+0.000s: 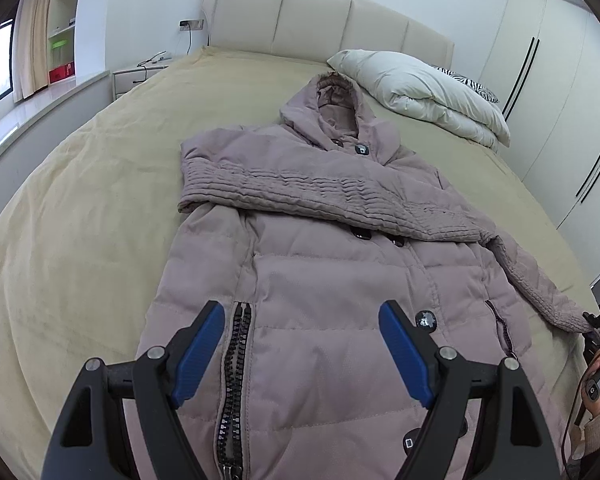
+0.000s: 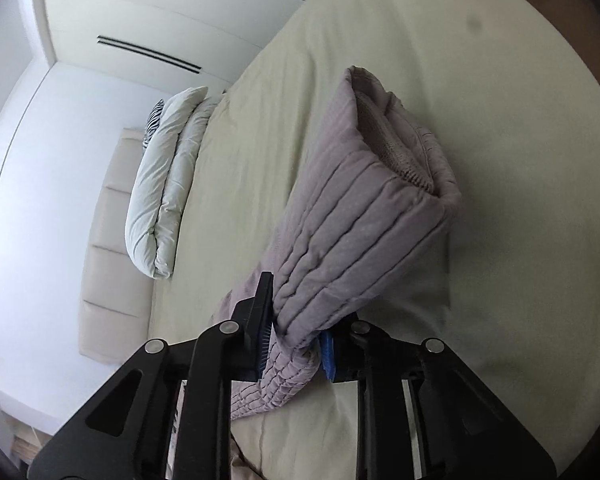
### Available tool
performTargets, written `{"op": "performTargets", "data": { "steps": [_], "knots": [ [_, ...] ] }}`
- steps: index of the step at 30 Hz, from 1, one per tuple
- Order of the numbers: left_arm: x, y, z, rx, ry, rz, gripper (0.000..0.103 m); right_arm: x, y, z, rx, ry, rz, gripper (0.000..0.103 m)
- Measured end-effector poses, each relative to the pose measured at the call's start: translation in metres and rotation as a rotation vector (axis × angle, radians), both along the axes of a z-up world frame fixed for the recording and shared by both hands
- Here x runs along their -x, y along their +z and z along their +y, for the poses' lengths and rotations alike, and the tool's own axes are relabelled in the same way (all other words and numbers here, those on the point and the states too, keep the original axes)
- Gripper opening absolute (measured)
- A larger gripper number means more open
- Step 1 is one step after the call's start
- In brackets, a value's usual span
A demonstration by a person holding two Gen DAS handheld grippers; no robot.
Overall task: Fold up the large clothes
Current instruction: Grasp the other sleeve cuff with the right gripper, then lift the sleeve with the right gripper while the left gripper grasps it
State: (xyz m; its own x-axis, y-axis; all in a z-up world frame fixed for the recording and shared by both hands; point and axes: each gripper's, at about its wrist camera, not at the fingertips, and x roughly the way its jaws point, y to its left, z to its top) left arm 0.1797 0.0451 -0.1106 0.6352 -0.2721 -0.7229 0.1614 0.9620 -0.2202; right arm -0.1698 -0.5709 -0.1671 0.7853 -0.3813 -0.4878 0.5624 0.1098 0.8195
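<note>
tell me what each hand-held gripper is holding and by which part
The right hand-held gripper is shut on the coat's right sleeve, gripping it near the cuff end. The left hand-held gripper is open above the coat, holding nothing.

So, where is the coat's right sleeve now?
In the right wrist view, the sleeve is clamped in the right gripper, lifted over the bed, beside the coat.

We see a mauve hooded puffer coat lying front-up and flat, hood toward the far end. One quilted sleeve is folded across its chest; the other sleeve trails off to the side, its cuff end lifted, showing a ribbed knit lining. Dark buttons and a black zipper run down the front.
</note>
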Motion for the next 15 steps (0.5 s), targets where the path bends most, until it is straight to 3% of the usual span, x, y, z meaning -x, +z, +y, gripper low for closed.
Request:
{"op": "performTargets", "data": {
  "steps": [9, 12, 15],
  "knots": [
    [-0.002, 0.002, 0.017, 0.106, 0.009, 0.028, 0.082, -0.074, 0.105, 0.049, 0.396, 0.207, 0.153, 0.017],
    [-0.004, 0.005, 0.019, 0.165, -0.006, 0.036, 0.087, -0.116, 0.141, 0.086, 0.598, 0.321, 0.240, 0.016],
    [-0.008, 0.004, 0.024, 0.274, -0.013, 0.063, 0.091, -0.165, 0.166, 0.149, 0.854, 0.474, 0.351, 0.014]
  ]
}}
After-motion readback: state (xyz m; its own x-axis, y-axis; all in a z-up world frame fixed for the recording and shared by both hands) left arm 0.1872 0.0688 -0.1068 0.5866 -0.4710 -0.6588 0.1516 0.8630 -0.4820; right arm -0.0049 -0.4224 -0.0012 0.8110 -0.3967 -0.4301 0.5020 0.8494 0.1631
